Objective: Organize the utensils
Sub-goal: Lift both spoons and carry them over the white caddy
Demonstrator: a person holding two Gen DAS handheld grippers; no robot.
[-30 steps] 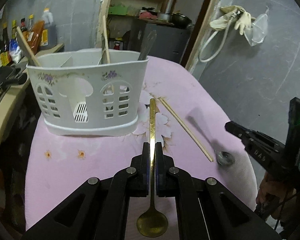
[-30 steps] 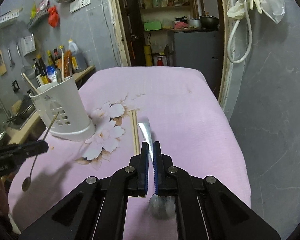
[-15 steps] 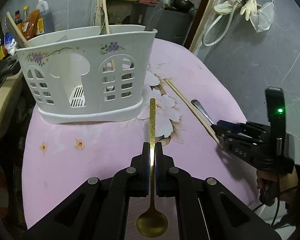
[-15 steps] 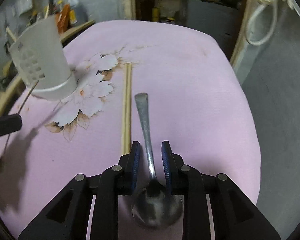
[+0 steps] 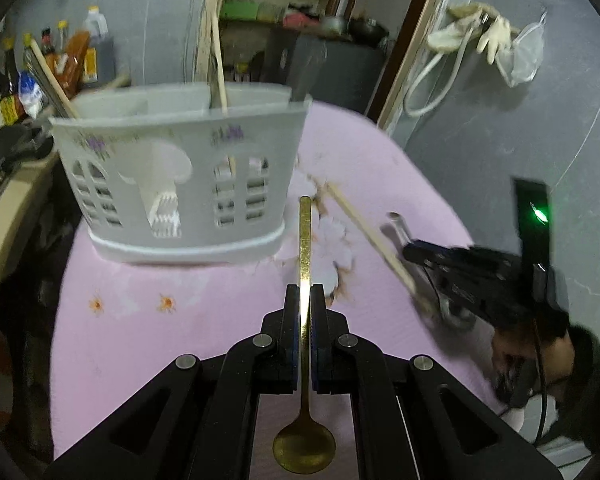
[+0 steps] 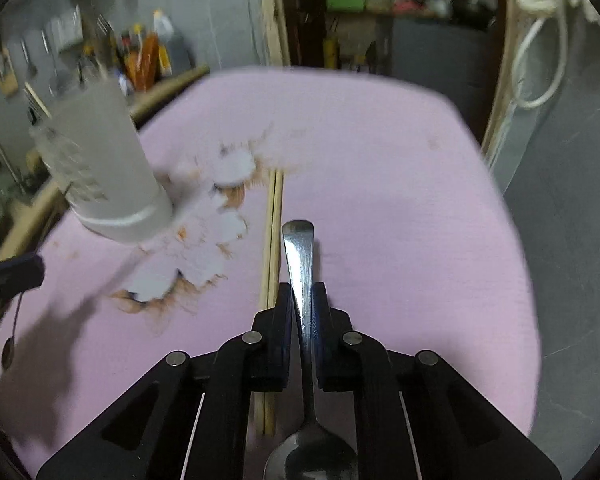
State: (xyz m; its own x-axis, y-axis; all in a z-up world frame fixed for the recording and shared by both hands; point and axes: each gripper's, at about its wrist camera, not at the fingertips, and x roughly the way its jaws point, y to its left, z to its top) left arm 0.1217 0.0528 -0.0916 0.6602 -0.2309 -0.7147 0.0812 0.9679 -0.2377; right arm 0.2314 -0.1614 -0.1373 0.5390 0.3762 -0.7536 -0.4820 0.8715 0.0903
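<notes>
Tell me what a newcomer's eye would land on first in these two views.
First, the gold spoon clamped upright-looking between the left gripper fingers, pointing at the white utensil caddy on the pink cloth. Next, the silver spoon pinched in the right gripper, with a pair of wooden chopsticks lying just beside it.

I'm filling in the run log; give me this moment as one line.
left tongs: shut on gold spoon | right tongs: shut on steel spoon | chopsticks: on cloth | holder: upright
</notes>
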